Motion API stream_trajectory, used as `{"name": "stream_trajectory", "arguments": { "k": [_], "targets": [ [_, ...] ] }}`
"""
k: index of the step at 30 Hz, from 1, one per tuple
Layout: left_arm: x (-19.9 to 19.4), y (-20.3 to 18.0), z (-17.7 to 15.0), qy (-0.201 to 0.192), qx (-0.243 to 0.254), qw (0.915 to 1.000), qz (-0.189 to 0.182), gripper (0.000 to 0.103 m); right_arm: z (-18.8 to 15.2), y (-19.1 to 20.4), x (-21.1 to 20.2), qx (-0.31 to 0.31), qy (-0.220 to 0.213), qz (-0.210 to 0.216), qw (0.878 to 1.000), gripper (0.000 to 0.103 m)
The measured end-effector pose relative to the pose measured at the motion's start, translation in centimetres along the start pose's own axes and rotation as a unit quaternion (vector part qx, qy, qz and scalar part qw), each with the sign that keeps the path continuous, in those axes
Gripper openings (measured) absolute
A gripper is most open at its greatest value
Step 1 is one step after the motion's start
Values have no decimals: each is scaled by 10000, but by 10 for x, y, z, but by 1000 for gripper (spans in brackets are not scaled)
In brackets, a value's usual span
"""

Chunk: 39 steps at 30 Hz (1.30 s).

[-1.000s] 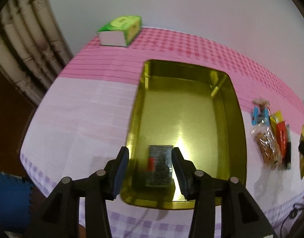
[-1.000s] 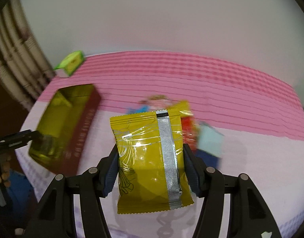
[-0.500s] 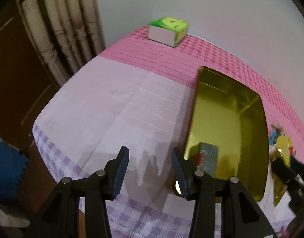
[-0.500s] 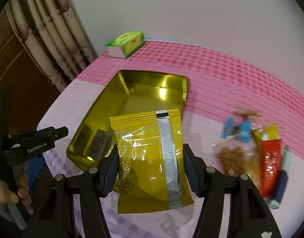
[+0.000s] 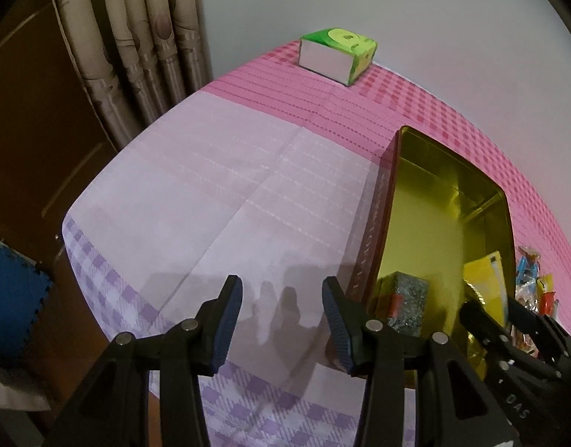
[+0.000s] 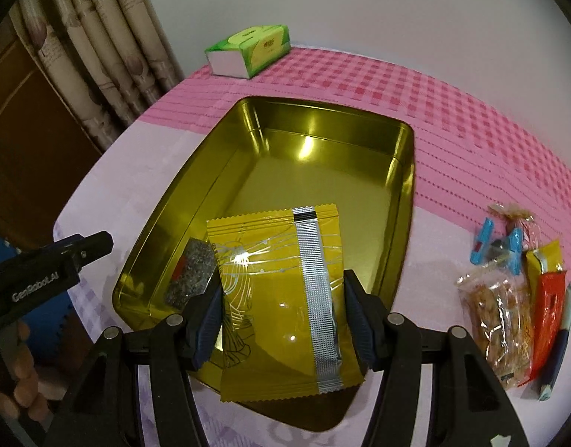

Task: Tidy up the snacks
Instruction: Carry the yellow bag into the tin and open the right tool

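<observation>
While hovering above the gold tin (image 6: 404, 171), my right gripper (image 6: 283, 320) fingers pinch the yellow snack packet (image 6: 274, 283) by its side edges, ready to drop beside the grey packet (image 6: 192, 273). Left gripper (image 5: 281, 320): fingers spread, empty, aside over the counter (image 5: 211, 193). Loose snacks (image 6: 508, 298) wait at right.

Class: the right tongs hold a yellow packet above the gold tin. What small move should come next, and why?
Probably lower it and let go: the right tongs grip the yellow packet over the tin, beside the grey packet already inside.
</observation>
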<state>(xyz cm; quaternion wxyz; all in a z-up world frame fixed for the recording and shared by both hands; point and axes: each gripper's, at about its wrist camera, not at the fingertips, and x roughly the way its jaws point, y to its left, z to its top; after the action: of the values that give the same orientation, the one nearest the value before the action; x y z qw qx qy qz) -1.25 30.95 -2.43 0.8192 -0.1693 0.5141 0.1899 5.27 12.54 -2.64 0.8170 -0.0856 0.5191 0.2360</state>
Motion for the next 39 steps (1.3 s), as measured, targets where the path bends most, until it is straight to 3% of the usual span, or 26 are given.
{"name": "stream_trajectory", "arguments": {
  "k": [23, 31, 39],
  "targets": [
    [3, 0, 0, 59, 9, 10000, 31, 46, 0, 6, 29, -115, 257, -122, 9995, 58],
    [4, -4, 0, 57, 57, 10000, 42, 46, -4, 7, 20, -137, 229, -96, 9996, 67],
    [4, -6, -2, 33, 96, 9999, 83, 46, -8, -5, -7, -81, 0, 27, 10000, 68]
  ]
}}
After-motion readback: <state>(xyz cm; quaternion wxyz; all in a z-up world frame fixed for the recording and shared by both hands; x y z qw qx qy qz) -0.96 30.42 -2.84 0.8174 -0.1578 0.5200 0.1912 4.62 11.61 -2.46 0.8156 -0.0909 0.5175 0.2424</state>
